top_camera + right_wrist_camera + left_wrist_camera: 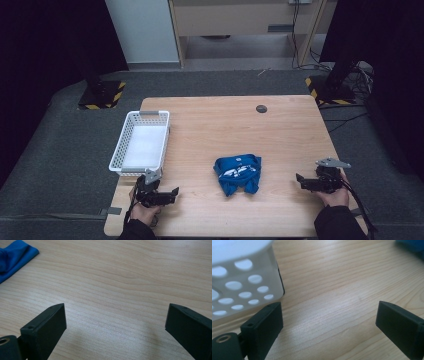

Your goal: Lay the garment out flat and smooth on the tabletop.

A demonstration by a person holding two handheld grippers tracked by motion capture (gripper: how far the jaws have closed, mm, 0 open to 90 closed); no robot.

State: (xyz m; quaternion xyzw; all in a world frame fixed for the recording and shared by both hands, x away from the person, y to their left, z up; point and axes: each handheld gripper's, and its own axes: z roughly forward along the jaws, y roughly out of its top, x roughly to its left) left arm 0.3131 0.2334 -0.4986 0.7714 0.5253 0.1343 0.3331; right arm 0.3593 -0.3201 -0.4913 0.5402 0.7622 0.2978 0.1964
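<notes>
Cloth is lying between your grippers, untouched; left gripper is resting near the basket, right gripper well apart, both gaping empty.

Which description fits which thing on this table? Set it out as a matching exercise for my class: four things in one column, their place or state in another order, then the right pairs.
Things
1. white basket
2. blue cloth
3. left gripper
4. dark round spot

Descriptions
A. crumpled in the middle of the near half of the table
B. at the far edge of the tabletop
C. on the left side of the table, nothing in it
D. jaws open, held just in front of the basket's near end

Pairs: 1-C, 2-A, 3-D, 4-B
</notes>
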